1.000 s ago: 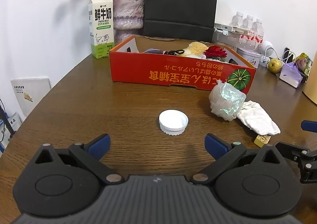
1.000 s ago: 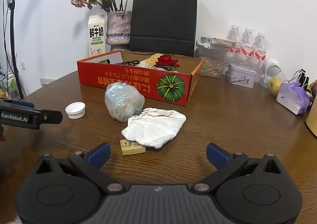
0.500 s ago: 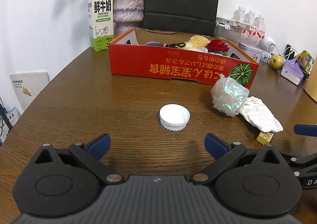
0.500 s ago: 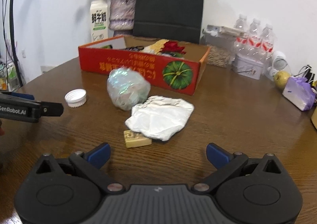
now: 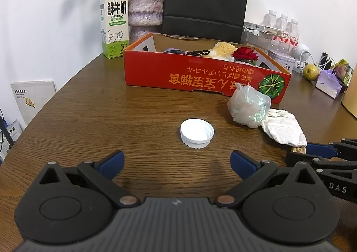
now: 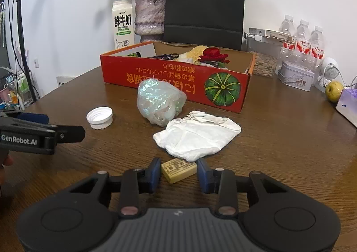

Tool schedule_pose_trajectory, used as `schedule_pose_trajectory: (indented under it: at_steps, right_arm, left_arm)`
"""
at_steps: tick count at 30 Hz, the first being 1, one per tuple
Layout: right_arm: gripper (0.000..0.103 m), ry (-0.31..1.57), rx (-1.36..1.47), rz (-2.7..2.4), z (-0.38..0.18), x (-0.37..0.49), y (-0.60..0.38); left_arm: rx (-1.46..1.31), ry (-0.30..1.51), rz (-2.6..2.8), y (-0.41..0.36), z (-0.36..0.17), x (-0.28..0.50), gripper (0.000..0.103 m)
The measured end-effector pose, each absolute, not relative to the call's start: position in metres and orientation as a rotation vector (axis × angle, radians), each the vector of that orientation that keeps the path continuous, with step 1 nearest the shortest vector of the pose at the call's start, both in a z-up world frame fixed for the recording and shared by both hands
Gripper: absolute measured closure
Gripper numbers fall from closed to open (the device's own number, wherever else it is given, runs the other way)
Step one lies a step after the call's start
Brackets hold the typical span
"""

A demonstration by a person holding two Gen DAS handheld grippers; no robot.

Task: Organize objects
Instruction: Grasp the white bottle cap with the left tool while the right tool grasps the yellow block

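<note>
A small tan block lies on the brown table between the blue pads of my right gripper; the jaws have narrowed around it with slim gaps on both sides. A crumpled white cloth and an iridescent plastic bag lie just beyond. A white bottle cap sits ahead of my left gripper, which is open and empty. The red cardboard box holding several items stands behind; it also shows in the right wrist view.
A milk carton, a vase and a black paper bag stand at the back. Water bottles, a tin, a pear and a purple pouch sit at the right.
My right gripper has moved forward and down to the tan block and its jaws have narrowed around it. My left gripper stays open, drawing slightly nearer the cap.
</note>
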State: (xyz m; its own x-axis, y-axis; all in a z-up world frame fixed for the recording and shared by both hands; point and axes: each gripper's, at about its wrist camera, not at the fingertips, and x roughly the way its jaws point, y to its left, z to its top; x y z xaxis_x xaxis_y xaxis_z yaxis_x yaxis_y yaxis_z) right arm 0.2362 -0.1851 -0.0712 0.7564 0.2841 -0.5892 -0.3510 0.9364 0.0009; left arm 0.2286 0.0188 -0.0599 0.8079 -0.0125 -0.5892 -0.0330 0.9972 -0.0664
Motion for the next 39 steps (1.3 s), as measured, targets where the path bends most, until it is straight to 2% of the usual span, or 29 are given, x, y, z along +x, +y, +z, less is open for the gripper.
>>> schedule_pose_trajectory:
  at_steps: [33,35,36,38,39]
  right_arm:
    - [0.069,0.513,-0.034,0.269,-0.062,0.212,-0.233]
    - [0.069,0.512,-0.032,0.267,-0.062,0.212,-0.233]
    - [0.069,0.513,-0.032,0.266,-0.062,0.212,-0.233]
    - [0.069,0.514,-0.032,0.264,-0.062,0.213,-0.233]
    - [0.069,0.514,-0.033,0.263,-0.062,0.213,-0.233]
  left_arm:
    - [0.013,0.692,0.050,-0.005,-0.071,0.286,0.001]
    - [0.018,0.695,0.037,-0.006,-0.071,0.286,0.016]
    - [0.008,0.688,0.024,-0.005,-0.070,0.285,0.019]
    - [0.006,0.679,0.027,-0.005,-0.069,0.283,0.039]
    - [-0.002,0.676,0.027,-0.004,-0.068,0.282,0.045]
